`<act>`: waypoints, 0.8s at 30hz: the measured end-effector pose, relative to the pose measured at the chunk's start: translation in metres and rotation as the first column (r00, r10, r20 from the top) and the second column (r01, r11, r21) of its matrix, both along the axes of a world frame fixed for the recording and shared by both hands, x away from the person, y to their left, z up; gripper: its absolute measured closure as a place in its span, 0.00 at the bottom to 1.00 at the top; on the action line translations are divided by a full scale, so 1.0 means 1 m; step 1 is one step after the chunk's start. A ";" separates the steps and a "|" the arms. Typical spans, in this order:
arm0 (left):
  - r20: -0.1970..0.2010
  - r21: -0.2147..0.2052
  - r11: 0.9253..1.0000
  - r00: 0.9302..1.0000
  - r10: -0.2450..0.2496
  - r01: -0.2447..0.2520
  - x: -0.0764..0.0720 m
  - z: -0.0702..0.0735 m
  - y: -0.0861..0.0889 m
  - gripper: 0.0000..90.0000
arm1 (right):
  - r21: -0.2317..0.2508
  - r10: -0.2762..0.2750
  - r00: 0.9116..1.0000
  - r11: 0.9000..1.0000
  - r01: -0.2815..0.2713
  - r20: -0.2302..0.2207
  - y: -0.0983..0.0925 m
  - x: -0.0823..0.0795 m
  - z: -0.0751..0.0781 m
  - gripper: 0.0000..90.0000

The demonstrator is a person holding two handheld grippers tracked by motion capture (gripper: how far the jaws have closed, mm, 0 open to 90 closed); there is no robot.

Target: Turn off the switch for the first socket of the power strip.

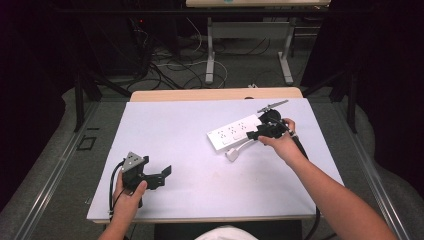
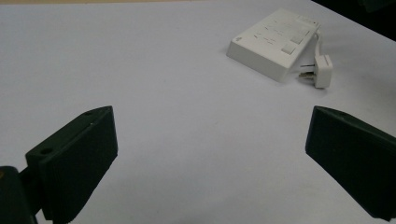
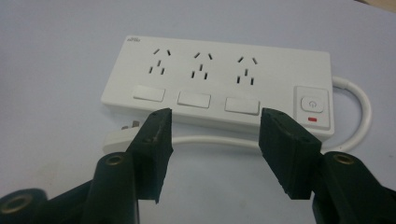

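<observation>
The white power strip (image 1: 235,132) lies on the bench (image 1: 190,165) right of centre, its plug (image 1: 232,154) just beside it; the right gripper (image 3: 215,135) hovers close, fingers parted, holding nothing; the left gripper (image 2: 210,154) sits well apart, fingers wide, empty.

Markings on the power strip (image 3: 219,88)

Small grey brand mark at one top corner, too small to read. Power symbol on the square switch button (image 3: 312,103), red bar just beneath it. No legible words or numbers elsewhere.

Plug (image 3: 119,135) half hidden behind jaws — prongs barely visible.
</observation>
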State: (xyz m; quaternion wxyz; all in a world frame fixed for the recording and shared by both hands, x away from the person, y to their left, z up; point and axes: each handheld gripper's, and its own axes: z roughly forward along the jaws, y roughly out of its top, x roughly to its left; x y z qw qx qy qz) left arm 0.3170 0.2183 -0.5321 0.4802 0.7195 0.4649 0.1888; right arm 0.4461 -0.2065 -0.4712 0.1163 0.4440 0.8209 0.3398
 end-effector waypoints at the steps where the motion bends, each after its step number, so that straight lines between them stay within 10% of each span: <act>1: 0.001 0.002 1.000 1.000 -0.001 0.001 0.000 0.000 0.000 0.02 | -0.003 0.002 1.000 1.000 -0.002 -0.006 -0.001 -0.002 0.000 0.45; 24: -0.003 0.012 1.000 1.000 -0.002 0.002 0.000 -0.001 -0.002 0.02 | 0.013 -0.039 0.998 0.999 0.039 0.046 -0.058 -0.057 0.005 0.18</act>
